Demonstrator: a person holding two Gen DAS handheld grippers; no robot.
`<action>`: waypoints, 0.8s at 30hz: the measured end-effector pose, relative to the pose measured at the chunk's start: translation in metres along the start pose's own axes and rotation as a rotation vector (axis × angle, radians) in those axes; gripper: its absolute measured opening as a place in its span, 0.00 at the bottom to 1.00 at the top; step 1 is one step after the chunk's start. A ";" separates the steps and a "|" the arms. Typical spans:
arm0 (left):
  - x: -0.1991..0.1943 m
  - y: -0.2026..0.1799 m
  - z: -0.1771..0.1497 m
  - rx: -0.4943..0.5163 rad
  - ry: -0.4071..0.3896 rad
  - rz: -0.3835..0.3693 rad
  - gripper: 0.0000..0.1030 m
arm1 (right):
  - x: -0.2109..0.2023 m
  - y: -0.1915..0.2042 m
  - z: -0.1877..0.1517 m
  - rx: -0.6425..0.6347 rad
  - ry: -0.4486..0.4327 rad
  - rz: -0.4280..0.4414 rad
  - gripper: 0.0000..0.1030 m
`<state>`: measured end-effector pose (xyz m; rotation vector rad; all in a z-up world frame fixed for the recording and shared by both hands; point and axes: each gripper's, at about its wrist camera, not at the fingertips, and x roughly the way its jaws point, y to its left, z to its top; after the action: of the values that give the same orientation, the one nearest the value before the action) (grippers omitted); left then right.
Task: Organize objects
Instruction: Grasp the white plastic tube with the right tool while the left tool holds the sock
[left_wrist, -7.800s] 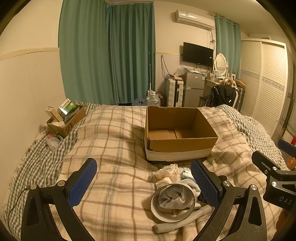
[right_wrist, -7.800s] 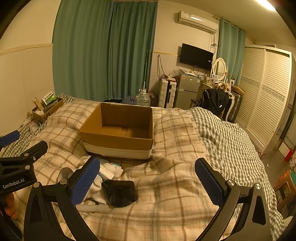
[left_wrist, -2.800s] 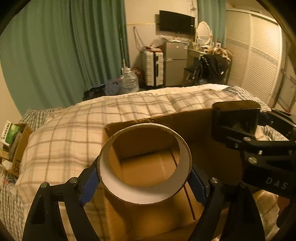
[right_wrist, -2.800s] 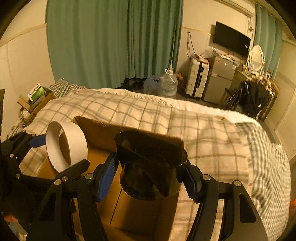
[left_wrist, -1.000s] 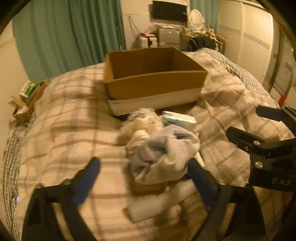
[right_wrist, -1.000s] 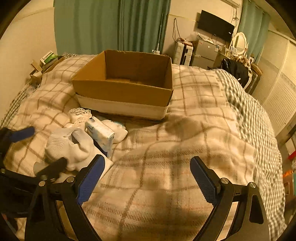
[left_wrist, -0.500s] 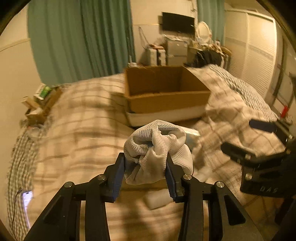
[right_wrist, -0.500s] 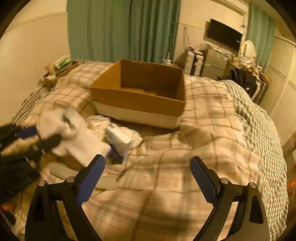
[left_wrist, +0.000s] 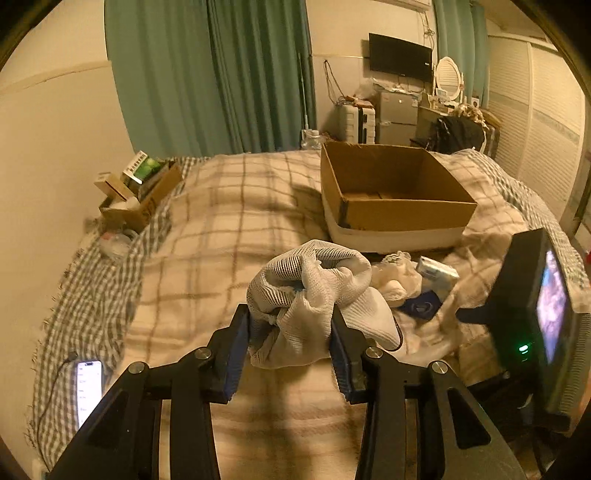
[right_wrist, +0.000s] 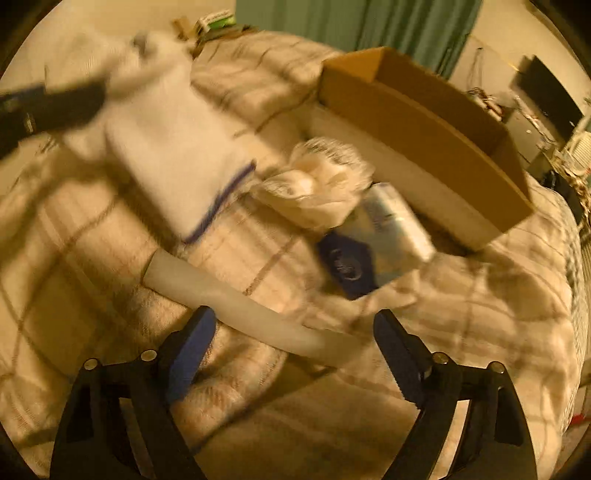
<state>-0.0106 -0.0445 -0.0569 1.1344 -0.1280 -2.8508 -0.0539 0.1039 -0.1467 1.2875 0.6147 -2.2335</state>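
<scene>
Left gripper (left_wrist: 291, 345), jaws clamped on the sock (left_wrist: 314, 295), holds it above the bed (left_wrist: 221, 229); right gripper (right_wrist: 291, 354), jaws wide, straddles the tube (right_wrist: 236, 306). Next, probably: carry sock to box (left_wrist: 391, 199).

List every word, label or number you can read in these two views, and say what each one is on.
None can be read.
Phone screen: text too small.
Green box label: barcode-like stripes, blurred.
Tissue pack print: blurred.
Dark blue pouch emblem: round mark, no letters clear.
Right gripper's screen: image only, blurred.
</scene>
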 end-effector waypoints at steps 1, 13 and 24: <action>0.000 0.001 0.000 -0.005 0.001 -0.001 0.40 | 0.003 0.000 0.001 -0.001 0.007 0.007 0.81; -0.004 -0.002 -0.007 -0.004 0.011 -0.010 0.40 | -0.005 0.007 -0.006 -0.028 -0.003 0.087 0.25; -0.022 -0.005 -0.004 -0.002 -0.012 -0.027 0.40 | -0.056 -0.029 -0.009 0.137 -0.178 0.016 0.06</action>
<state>0.0077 -0.0375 -0.0452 1.1278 -0.1116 -2.8813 -0.0411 0.1428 -0.0978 1.1357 0.3907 -2.3790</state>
